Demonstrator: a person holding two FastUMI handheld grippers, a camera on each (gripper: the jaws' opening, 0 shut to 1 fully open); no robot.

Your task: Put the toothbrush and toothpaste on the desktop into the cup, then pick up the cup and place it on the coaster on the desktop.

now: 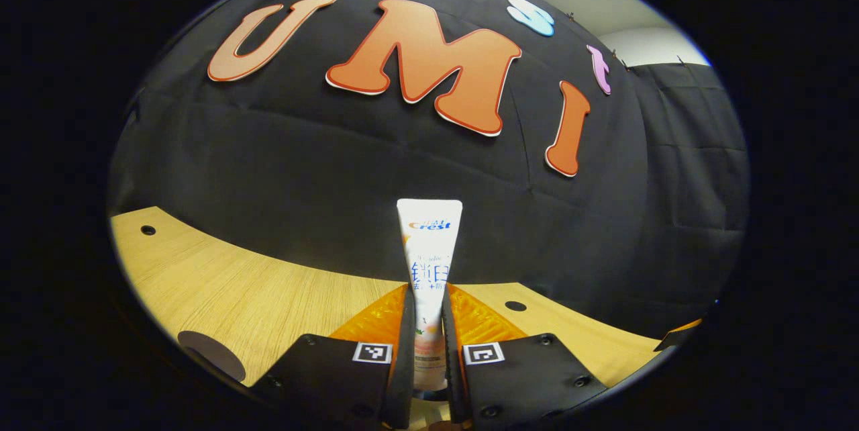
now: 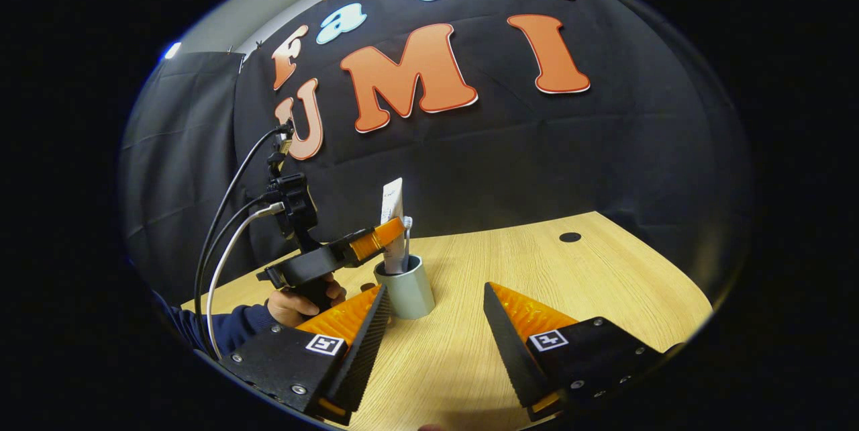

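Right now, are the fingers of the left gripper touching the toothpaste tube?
Touching. In the left gripper view, both fingers press on the toothpaste tube from either side with no gap, holding it upright. The right gripper view shows the tube over the cup.

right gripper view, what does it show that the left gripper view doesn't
Right gripper view alone: the grey cup with the tube's lower end inside it, a toothbrush head above the rim, the hand holding the left gripper, and the open right gripper. Left gripper view alone: the round coaster at the table's near edge, and the left fingers pressed on the tube. Both: the toothpaste upright, and the wooden table.
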